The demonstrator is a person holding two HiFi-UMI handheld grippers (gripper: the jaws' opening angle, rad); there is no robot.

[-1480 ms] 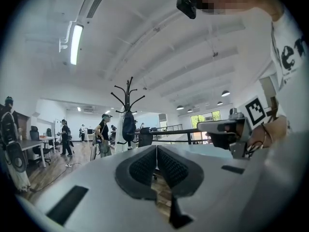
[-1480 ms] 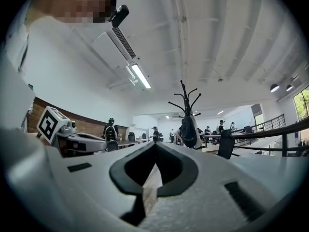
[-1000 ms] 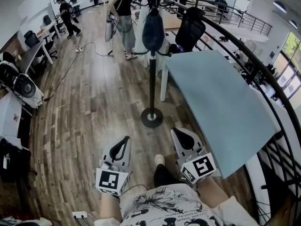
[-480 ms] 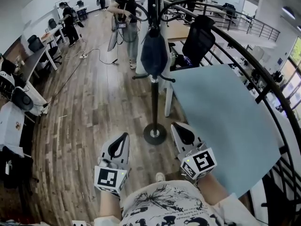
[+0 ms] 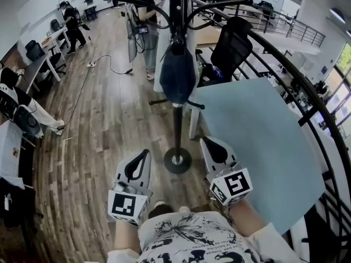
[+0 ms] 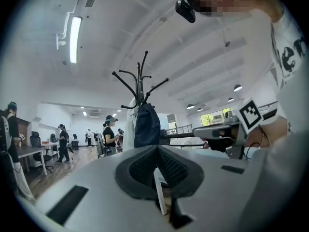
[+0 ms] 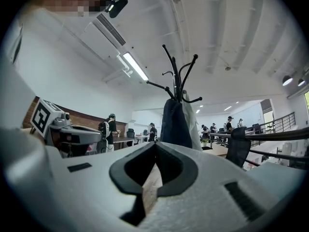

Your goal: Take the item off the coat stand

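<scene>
Hanging item: dark blue bag on an upper hook of the coat stand, ahead of and well above both grippers.
Left gripper: jaws together, nothing held, low near the stand's base.
Right gripper: jaws together, empty, beside the blue table.
Step in hand: likely the reach. Raise a gripper, part its jaws early, take the strap by the hook, and lift before pulling away.

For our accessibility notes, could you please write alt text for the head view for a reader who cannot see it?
A dark blue fabric bag hangs from a black metal coat stand on a wooden floor, beside a pale blue table. Below, the left gripper and right gripper point toward it, both shut and empty.
</scene>
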